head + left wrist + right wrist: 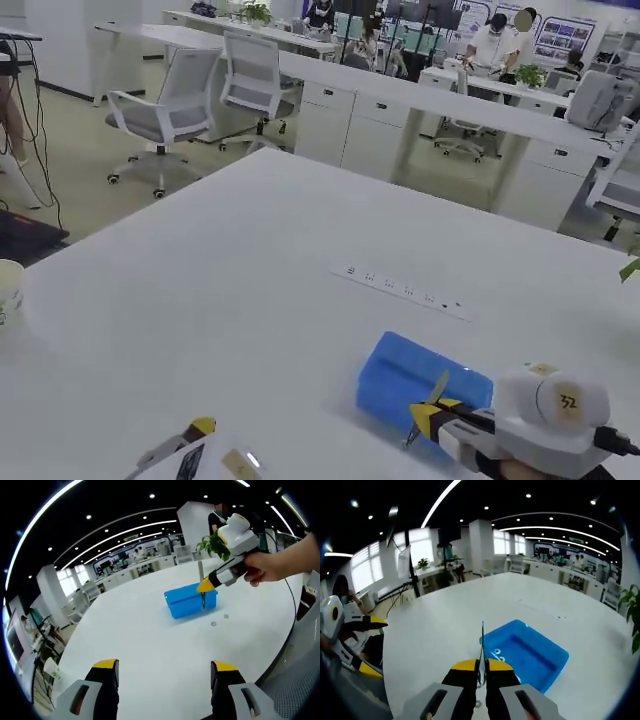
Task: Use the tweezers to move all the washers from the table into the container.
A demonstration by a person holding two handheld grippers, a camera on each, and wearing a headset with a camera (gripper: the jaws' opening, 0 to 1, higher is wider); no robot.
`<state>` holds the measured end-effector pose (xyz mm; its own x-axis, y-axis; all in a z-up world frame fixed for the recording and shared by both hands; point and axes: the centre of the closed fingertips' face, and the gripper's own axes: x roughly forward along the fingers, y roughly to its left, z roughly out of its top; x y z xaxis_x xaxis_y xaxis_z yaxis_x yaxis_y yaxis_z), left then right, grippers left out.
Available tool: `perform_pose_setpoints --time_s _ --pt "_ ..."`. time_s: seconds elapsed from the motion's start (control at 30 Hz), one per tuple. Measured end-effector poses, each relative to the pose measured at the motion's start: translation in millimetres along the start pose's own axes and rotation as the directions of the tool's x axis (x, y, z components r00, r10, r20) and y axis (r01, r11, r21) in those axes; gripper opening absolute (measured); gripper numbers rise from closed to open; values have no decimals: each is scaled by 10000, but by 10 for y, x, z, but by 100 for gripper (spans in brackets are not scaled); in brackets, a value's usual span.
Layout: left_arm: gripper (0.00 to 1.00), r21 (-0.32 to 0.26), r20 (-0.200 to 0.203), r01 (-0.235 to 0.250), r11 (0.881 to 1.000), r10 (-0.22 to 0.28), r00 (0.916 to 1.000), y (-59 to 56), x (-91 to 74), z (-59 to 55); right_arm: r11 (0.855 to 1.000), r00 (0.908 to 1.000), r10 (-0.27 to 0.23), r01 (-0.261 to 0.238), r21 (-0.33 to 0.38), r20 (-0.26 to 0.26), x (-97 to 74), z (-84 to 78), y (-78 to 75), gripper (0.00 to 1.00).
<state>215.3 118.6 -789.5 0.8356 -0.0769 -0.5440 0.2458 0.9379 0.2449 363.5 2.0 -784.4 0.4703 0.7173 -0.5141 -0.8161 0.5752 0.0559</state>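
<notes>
A blue container (400, 375) sits on the white table near its front right. My right gripper (428, 415) is shut on thin metal tweezers (434, 396), whose tips point down at the container's near edge. In the right gripper view the tweezers (482, 642) rise from the shut right gripper (481, 666) beside the container (530, 652), and small rings (497, 659) lie inside its near corner. Two washers (213, 624) (226, 616) rest on the table in front of the container (187, 602). My left gripper (165, 680) stands open with nothing between its fingers, at the table's front left (215, 445).
A power strip (405, 290) is set into the table behind the container. A paper cup (8, 290) stands at the table's left edge. Office chairs (165, 110) and desks lie beyond the far edge. A plant (212, 544) stands behind the right gripper.
</notes>
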Motion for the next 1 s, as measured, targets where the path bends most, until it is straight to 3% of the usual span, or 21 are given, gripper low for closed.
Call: perform_pose_setpoints --time_s 0.27,0.57,1.0 --pt "76 -9 88 -15 10000 15 10000 2 -2 14 10000 9995 -12 14 -44 326 -84 146 17 1" --pt "76 62 25 54 10000 -54 10000 -16 7 3 9997 9977 -250 246 81 625 -150 304 -81 1" --pt "76 169 -139 108 9998 -106 9998 -33 21 -25 9971 9956 -609 640 -417 719 -31 422 -295 1"
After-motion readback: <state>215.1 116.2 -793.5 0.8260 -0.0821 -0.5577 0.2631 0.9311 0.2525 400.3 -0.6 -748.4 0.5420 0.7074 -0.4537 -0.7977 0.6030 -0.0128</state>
